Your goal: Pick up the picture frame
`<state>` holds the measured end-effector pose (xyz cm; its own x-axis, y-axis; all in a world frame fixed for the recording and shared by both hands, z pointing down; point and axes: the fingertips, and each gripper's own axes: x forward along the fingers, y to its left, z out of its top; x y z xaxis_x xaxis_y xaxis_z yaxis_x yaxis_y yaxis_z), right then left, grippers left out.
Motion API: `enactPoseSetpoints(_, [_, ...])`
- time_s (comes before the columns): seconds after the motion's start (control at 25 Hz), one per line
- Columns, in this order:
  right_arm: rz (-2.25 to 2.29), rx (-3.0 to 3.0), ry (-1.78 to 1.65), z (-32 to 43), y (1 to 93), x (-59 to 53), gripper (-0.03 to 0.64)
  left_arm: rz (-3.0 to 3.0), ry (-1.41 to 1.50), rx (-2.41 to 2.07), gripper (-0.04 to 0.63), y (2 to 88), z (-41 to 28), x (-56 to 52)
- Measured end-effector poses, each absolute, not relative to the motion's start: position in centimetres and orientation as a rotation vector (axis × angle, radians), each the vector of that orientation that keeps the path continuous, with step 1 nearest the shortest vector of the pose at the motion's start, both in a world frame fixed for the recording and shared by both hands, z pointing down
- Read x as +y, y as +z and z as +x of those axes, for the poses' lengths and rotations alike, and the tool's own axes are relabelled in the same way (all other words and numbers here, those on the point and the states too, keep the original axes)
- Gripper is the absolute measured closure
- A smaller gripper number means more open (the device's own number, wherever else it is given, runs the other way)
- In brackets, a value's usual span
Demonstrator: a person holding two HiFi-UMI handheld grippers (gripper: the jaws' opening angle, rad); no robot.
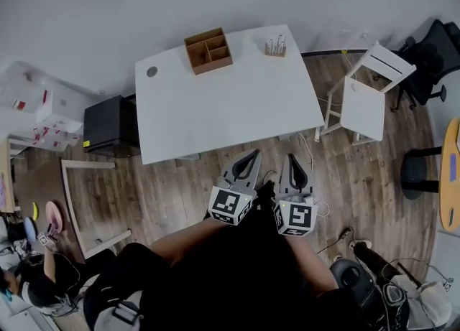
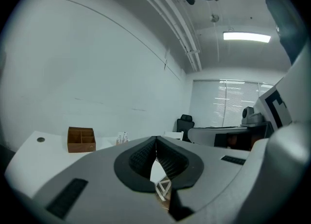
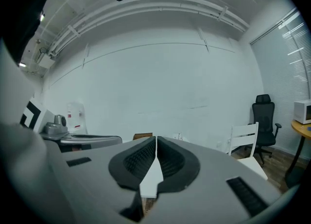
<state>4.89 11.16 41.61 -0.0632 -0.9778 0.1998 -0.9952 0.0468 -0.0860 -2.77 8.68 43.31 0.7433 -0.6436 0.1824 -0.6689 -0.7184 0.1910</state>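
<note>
A small picture frame [image 1: 275,47] stands upright near the far right corner of the white table [image 1: 237,107]. It shows small and pale in the left gripper view [image 2: 122,138] and in the right gripper view [image 3: 180,136]. Both grippers hang side by side over the wooden floor, short of the table's near edge and close to the person's body. My left gripper [image 1: 254,153] is shut with nothing in it, jaws pressed together [image 2: 156,138]. My right gripper [image 1: 290,156] is likewise shut and empty [image 3: 156,137]. Both point toward the table.
A brown wooden compartment box [image 1: 208,50] sits at the table's far edge, left of the frame. A white chair [image 1: 365,96] stands to the table's right, a black cabinet [image 1: 108,125] to its left. A black office chair [image 1: 431,57] is far right.
</note>
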Motion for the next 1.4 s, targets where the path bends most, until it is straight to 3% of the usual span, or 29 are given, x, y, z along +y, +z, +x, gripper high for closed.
enactPoseSetpoints(0.68, [1.883, -2.409, 0.312, 11.3, 41.8, 2.5, 0.581, 2.622, 0.161, -1.24, 0.581, 42.8, 4.7, 1.4])
enactPoseSetpoints(1.4, [1.903, -2.324, 0.375, 15.9, 45.3, 2.0, 0.581, 2.587, 0.217, -1.166, 0.581, 46.0, 9.4, 0.3])
